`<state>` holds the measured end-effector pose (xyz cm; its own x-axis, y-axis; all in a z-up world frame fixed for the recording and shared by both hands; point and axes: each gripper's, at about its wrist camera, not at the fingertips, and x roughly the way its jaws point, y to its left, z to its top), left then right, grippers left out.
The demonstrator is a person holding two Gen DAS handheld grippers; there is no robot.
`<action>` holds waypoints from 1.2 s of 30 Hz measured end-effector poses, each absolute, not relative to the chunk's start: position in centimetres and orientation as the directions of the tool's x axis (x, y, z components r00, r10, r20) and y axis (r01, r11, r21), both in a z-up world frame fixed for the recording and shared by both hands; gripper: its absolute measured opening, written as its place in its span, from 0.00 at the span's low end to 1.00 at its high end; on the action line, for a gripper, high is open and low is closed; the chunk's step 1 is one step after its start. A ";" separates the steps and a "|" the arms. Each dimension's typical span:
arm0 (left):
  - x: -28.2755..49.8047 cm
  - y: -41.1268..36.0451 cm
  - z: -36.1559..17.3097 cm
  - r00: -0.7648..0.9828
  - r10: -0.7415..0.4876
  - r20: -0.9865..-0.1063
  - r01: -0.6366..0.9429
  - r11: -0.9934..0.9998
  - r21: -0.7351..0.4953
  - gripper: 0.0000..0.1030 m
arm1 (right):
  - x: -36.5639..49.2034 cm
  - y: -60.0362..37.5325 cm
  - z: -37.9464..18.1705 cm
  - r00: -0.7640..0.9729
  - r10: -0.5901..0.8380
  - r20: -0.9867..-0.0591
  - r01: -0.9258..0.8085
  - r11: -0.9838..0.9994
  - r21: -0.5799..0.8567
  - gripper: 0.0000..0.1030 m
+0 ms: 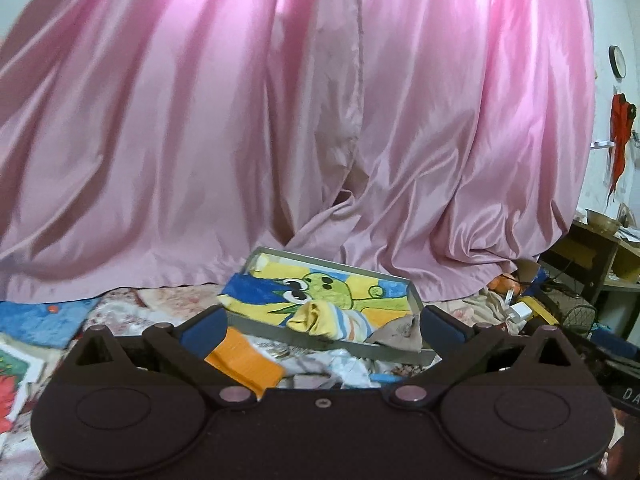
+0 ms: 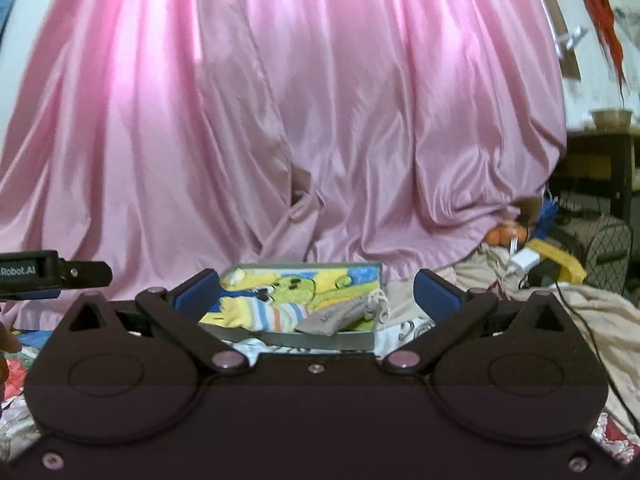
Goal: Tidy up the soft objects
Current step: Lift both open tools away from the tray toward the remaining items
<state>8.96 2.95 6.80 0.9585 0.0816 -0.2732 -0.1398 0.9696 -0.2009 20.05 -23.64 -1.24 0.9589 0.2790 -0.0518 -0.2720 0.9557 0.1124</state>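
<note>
Between my left gripper's (image 1: pixel 320 326) two blue pads (image 1: pixel 203 325) sits a grey tray (image 1: pixel 414 294), a bit past the tips. Both jaws are spread wide and nothing is in them. Inside the tray lie a striped sock (image 1: pixel 332 322) and a grey pouch (image 1: pixel 400 332), touching each other, on a cartoon picture. An orange cloth (image 1: pixel 244 362) lies just outside the tray, close to my left pad.

My right gripper (image 2: pixel 316 294) is wide too and holds nothing. Its jaws frame the same tray, with sock and pouch in the near part. Far behind hangs a big pink curtain (image 1: pixel 200 120).
</note>
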 end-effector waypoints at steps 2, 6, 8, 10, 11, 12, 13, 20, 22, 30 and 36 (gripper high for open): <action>7.0 3.2 6.9 0.959 0.094 -0.268 -0.149 0.969 -0.196 0.99 | 18.3 -23.4 -1.2 0.958 0.285 -0.030 -0.281 0.954 0.104 1.00; 3.3 3.8 6.6 0.955 0.125 -0.270 -0.178 0.967 -0.181 0.99 | 15.2 -22.9 -1.5 0.948 0.316 -0.036 -0.312 0.946 0.091 1.00; 1.6 4.1 6.3 0.949 0.142 -0.282 -0.198 0.964 -0.179 0.99 | 13.9 -22.4 -1.7 0.939 0.338 -0.054 -0.334 0.939 0.081 1.00; 0.0 4.3 5.9 0.941 0.164 -0.297 -0.223 0.959 -0.177 0.99 | 13.1 -21.6 -1.8 0.928 0.365 -0.074 -0.361 0.930 0.068 1.00; -0.7 4.5 5.8 0.938 0.168 -0.303 -0.230 0.957 -0.180 0.99 | 12.5 -21.4 -1.9 0.923 0.377 -0.080 -0.373 0.926 0.060 1.00; -1.4 4.6 5.7 0.933 0.176 -0.313 -0.240 0.954 -0.179 0.99 | 11.9 -21.1 -2.0 0.918 0.386 -0.085 -0.383 0.922 0.053 1.00; -2.1 4.6 5.6 0.926 0.189 -0.327 -0.255 0.951 -0.174 0.99 | 11.4 -21.0 -2.0 0.915 0.394 -0.089 -0.391 0.919 0.049 1.00; -5.6 5.5 4.6 0.879 0.254 -0.403 -0.350 0.919 -0.183 0.99 | 9.2 -19.8 -2.2 0.874 0.465 -0.139 -0.464 0.885 0.043 1.00; -6.1 6.0 4.2 0.867 0.254 -0.428 -0.365 0.909 -0.200 0.99 | 8.7 -18.9 -2.3 0.863 0.483 -0.150 -0.484 0.874 0.032 1.00; -5.2 7.1 2.7 0.822 0.260 -0.507 -0.412 0.886 -0.212 0.99 | 8.1 -17.9 -2.6 0.838 0.512 -0.190 -0.519 0.855 0.018 1.00; -4.6 7.6 1.6 0.788 0.253 -0.561 -0.434 0.875 -0.215 0.99 | 8.4 -17.6 -3.0 0.815 0.533 -0.225 -0.548 0.837 -0.001 1.00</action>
